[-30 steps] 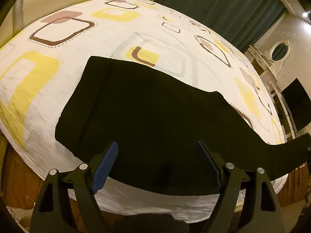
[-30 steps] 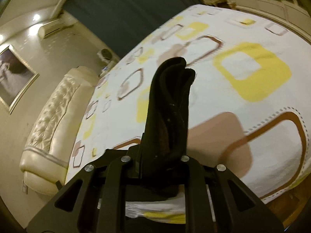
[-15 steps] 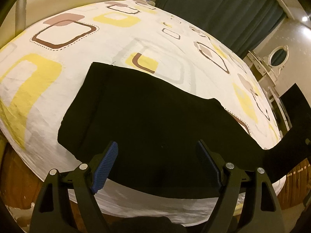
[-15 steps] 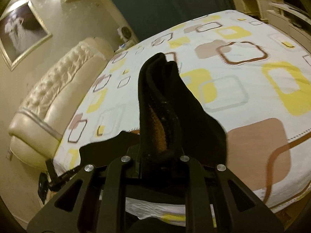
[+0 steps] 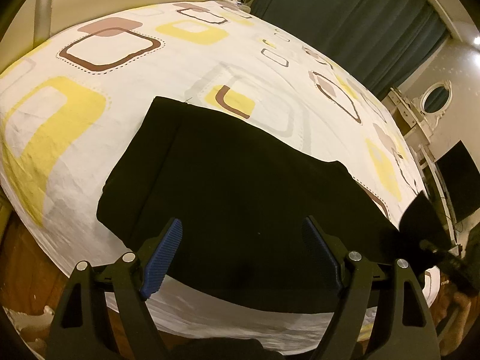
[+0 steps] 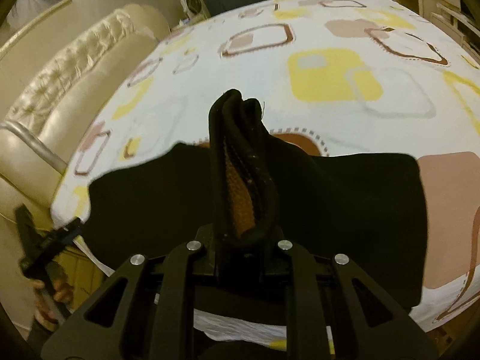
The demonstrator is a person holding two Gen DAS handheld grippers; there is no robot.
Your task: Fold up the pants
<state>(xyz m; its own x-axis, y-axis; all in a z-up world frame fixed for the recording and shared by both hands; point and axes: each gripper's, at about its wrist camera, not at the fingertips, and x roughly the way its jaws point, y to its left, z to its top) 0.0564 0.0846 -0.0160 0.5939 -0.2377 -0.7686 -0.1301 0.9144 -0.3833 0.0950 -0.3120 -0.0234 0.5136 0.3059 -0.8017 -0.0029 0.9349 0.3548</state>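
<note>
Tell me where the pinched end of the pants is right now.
In the right wrist view, centre: the bunched pants end is clamped in the right hand-held gripper, above the flat pants on the bed.

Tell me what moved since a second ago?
The right hand-held gripper, clamped on the bunched end of the black pants, carried it up and back over the part lying flat on the bed. The left hand-held gripper stayed open, touching nothing, and the flat part stayed put.
</note>
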